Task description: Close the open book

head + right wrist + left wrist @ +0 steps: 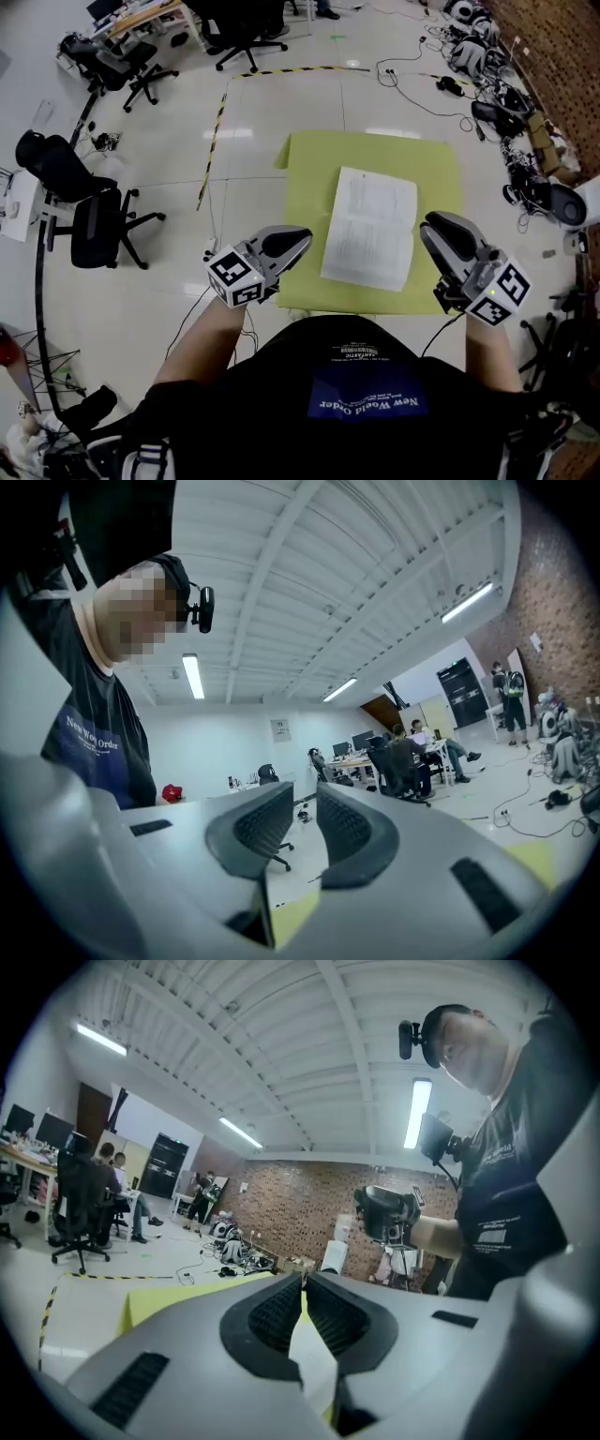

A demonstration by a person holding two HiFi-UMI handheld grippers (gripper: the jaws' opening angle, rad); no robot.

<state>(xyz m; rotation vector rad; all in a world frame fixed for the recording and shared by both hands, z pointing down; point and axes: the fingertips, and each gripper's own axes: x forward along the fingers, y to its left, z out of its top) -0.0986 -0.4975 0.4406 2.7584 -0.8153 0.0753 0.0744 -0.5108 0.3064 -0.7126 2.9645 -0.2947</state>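
A white book (370, 228) with printed text facing up lies flat on a yellow-green mat (309, 187), showing as one rectangle. My left gripper (302, 236) hovers at the mat's near left edge, left of the book, and points toward it; its jaws are shut with nothing between them (303, 1281). My right gripper (431, 225) hovers just right of the book's near corner. Its jaws stand apart with nothing between them (305, 794). In the left gripper view the right gripper (386, 1213) faces it across the mat (178, 1293), and the white page (314, 1354) shows below the jaws.
Black office chairs (89, 216) stand to the left. Yellow-black tape (216, 131) runs over the floor behind the mat. Cables and gear (506, 103) pile up along the brick wall at the right. Seated people (89, 1194) work at desks far off.
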